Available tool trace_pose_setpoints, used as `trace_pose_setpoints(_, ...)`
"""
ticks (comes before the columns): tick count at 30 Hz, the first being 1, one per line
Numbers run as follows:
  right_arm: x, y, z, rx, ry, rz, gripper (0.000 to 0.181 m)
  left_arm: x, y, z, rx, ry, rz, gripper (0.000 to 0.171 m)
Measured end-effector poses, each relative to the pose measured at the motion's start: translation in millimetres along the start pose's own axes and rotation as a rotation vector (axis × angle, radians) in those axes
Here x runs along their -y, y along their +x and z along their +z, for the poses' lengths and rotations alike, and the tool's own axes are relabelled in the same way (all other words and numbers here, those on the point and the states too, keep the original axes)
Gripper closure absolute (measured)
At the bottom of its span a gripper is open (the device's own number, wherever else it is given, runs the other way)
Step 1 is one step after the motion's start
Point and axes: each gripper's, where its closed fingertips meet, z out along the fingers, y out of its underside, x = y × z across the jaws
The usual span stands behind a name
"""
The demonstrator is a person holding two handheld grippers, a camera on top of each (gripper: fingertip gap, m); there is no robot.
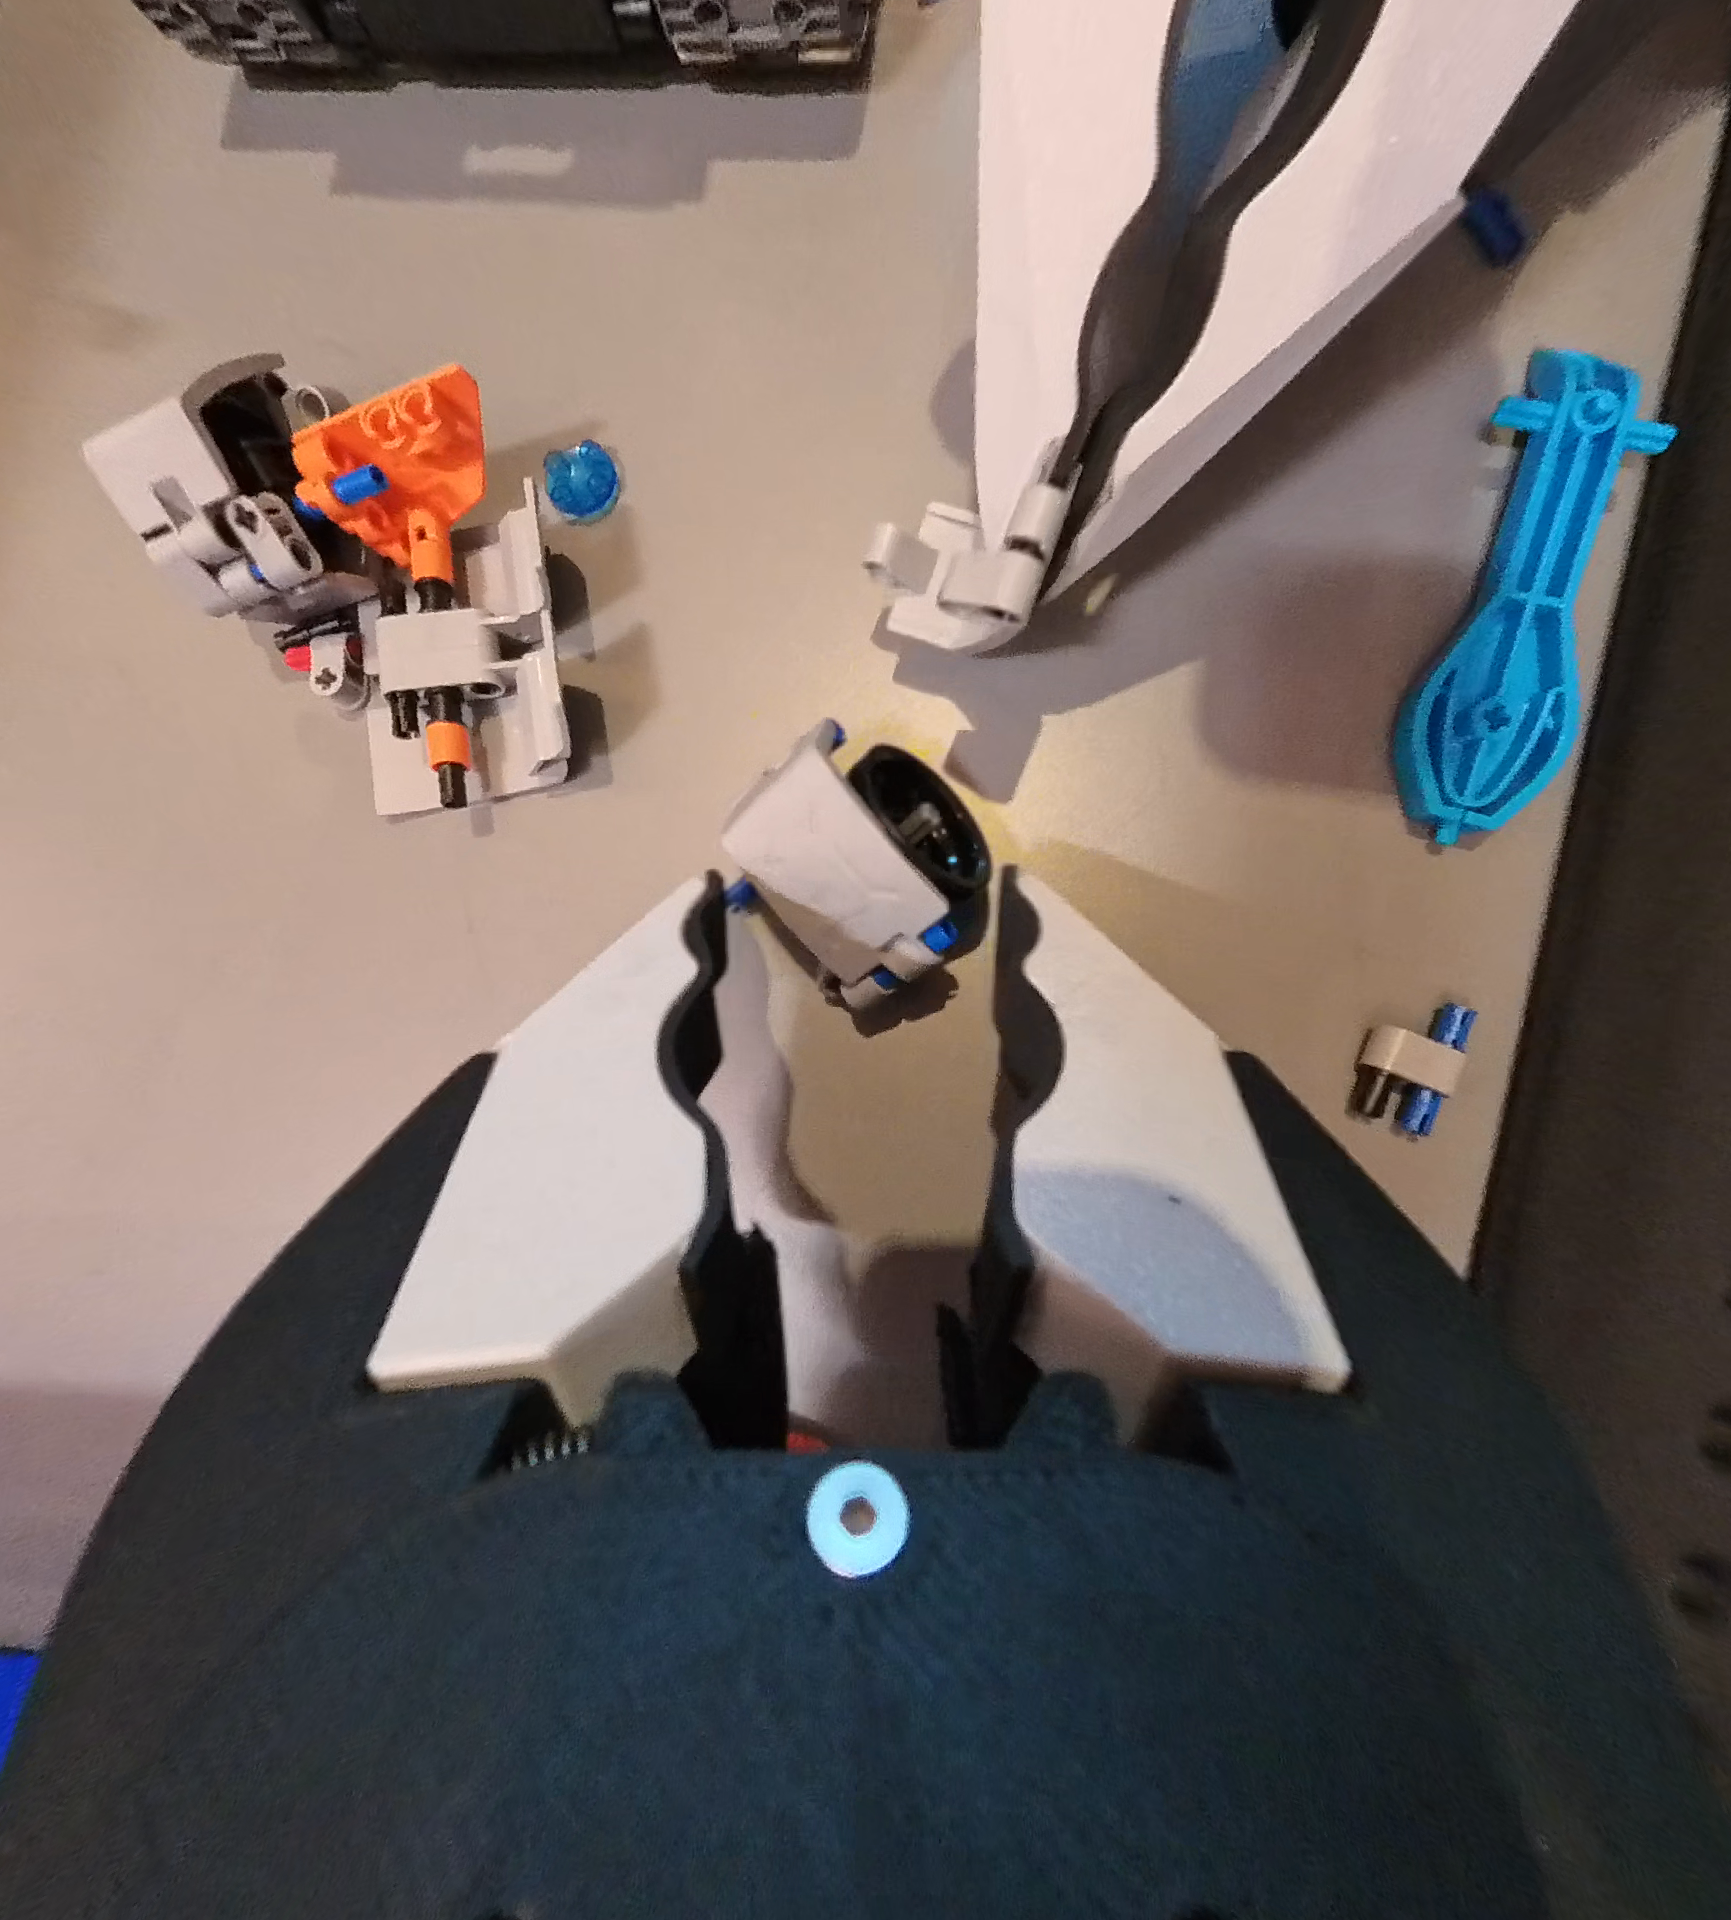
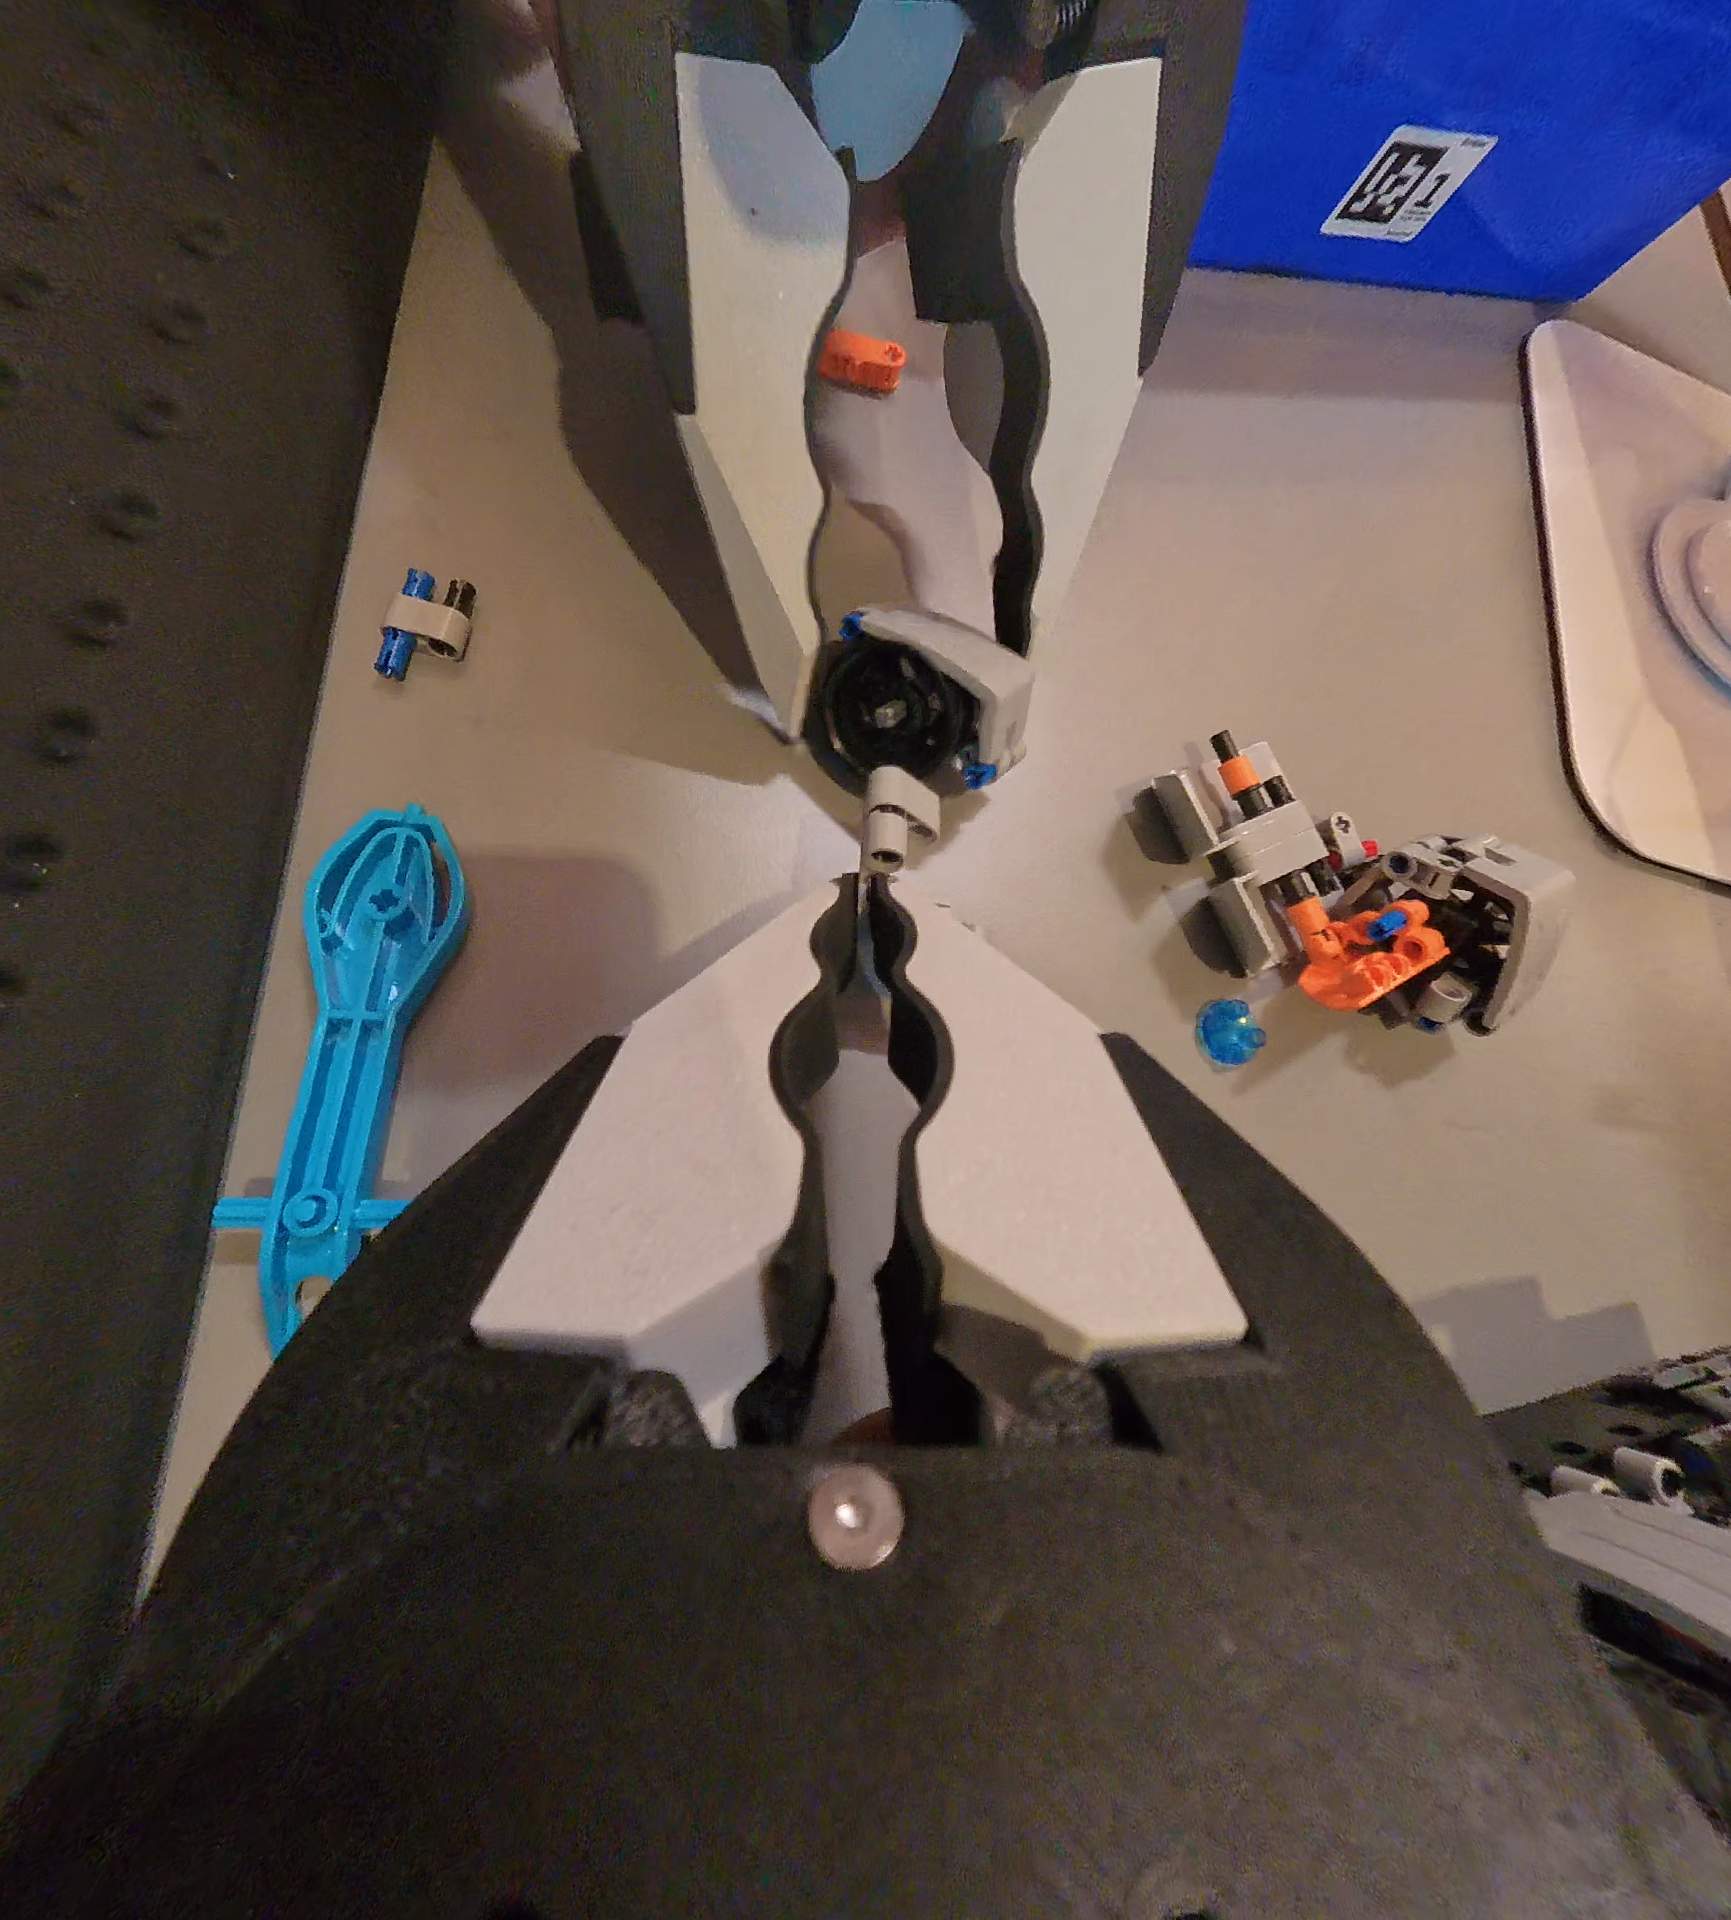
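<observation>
Two grippers meet near frame centre over a beige counter. Left gripper, lower centre of the left wrist view, is clamped on a grey housing with a black round core; blue pins show at the housing's corners. The housing sits at the fingertips, tilted, black opening facing upper right. In the right wrist view the same housing appears at the tips of the left gripper, which comes down from the top of the frame.

Right gripper, lower centre of its own view, is clenched on a small grey connector piece. The connector projects past the fingertips and its far end is just beside the black core; contact cannot be confirmed. In the left wrist view the right gripper enters from upper right with the connector at its tip.

Others on the counter:
- grey-and-orange assembly, middle left
- translucent blue round stud, just right of the assembly
- light blue separator tool, right edge
- small tan connector with blue and black pins, lower right
</observation>
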Motion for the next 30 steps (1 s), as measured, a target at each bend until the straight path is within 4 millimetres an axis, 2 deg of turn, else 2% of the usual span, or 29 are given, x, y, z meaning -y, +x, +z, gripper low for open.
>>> trace_pose_setpoints(4, 5.5, 1.7, -4.4, -0.02, 0.019, -0.016, 0.181, 13.4, -1.1, -13.9, 0.061, 0.063, 0.07, 0.111)
trace_pose_setpoints(7, 11.6, 0.0, -7.4, -0.046, 0.031, -0.082, 0.181, 33.9, 10.8, -24.4, 0.12, 0.14, 0.217, 0.115)
trace_pose_setpoints(12, 20.1, -3.4, -9.3, -0.157, -0.002, -0.302, 0.181, 50.3, 29.4, -21.8, 0.221, 0.152, 0.433, 0.13)
trace_pose_setpoints(14, 24.7, -7.0, -10.1, -0.175, 0.004, -0.353, 0.181, 53.1, 34.7, -18.4, 0.221, 0.163, 0.464, 0.146)
trace_pose_setpoints(16, 25.9, -8.6, -10.6, -0.182, 0.0, -0.379, 0.181, 54.4, 31.9, -19.1, 0.249, 0.169, 0.477, 0.156)
trace_pose_setpoints(22, 30.5, -11.0, -14.3, -0.15, 0.036, -0.324, 0.179, 56.5, 36.1, -25.9, 0.223, 0.224, 0.428, 0.16)
trace_pose_setpoints(24, 29.8, -7.7, -16.4, -0.134, 0.046, -0.26, 0.165, 55.4, 37.2, -27.5, 0.196, 0.24, 0.389, 0.16)
trace_pose_setpoints(27, 30.7, -7.0, -18.0, -0.114, 0.074, -0.233, 0.161, 59.8, 43.5, -33.3, 0.081, 0.321, 0.258, 0.16)
trace_pose_setpoints(28, 31.9, -8.5, -17.8, -0.108, 0.083, -0.235, 0.163, 62.1, 44.4, -35.9, 0.043, 0.351, 0.206, 0.159)
trace_pose_setpoints(30, 35.2, -14.6, -17.5, -0.074, 0.105, -0.227, 0.179, 67.8, 45.9, -41.4, -0.027, 0.413, 0.121, 0.159)
